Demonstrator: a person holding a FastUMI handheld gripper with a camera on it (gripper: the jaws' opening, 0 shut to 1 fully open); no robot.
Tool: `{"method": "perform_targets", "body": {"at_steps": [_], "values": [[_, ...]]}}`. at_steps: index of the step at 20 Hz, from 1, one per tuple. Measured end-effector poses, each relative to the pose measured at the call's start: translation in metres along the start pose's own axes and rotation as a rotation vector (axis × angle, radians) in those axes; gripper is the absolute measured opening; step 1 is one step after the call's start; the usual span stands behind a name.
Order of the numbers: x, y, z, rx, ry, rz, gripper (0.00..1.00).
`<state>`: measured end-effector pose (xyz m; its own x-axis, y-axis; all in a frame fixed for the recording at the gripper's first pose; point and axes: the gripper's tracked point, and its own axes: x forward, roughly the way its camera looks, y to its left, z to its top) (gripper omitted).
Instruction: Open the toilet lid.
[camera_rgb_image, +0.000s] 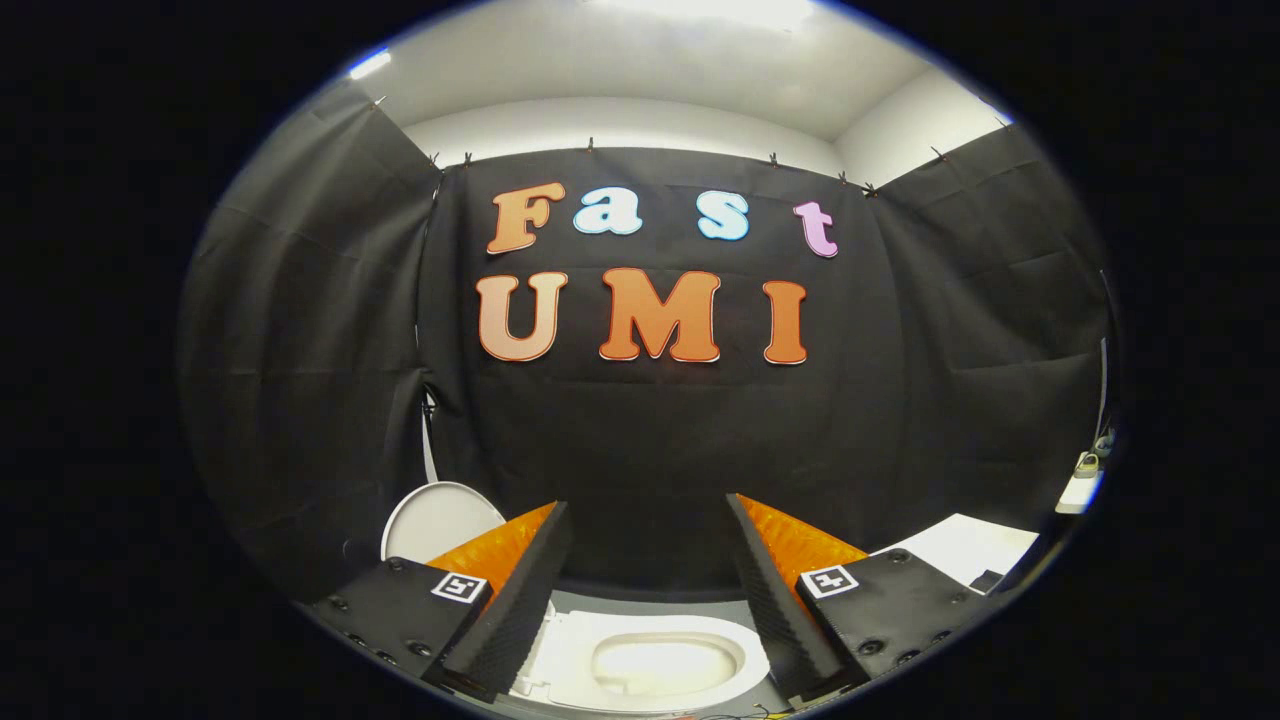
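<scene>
Above toilet bowl, gripper wide, empty

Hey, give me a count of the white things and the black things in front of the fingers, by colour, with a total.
White: 3, toilet bowl between the open fingers, round lid standing up behind the left finger, white surface beyond the right finger.
Black: 1, cloth wall behind the toilet.
Total: 4

Tool with ridged wedge fingers, square tag markers, black screwed mounts
</scene>
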<state>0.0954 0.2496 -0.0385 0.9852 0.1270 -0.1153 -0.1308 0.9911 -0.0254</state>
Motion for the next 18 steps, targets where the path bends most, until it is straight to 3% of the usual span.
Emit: {"method": "perform_targets", "body": {"at_steps": [18], "values": [[0.0004, -0.0024, -0.0095, 0.03, 0.032, 0.003, 1.0]]}}
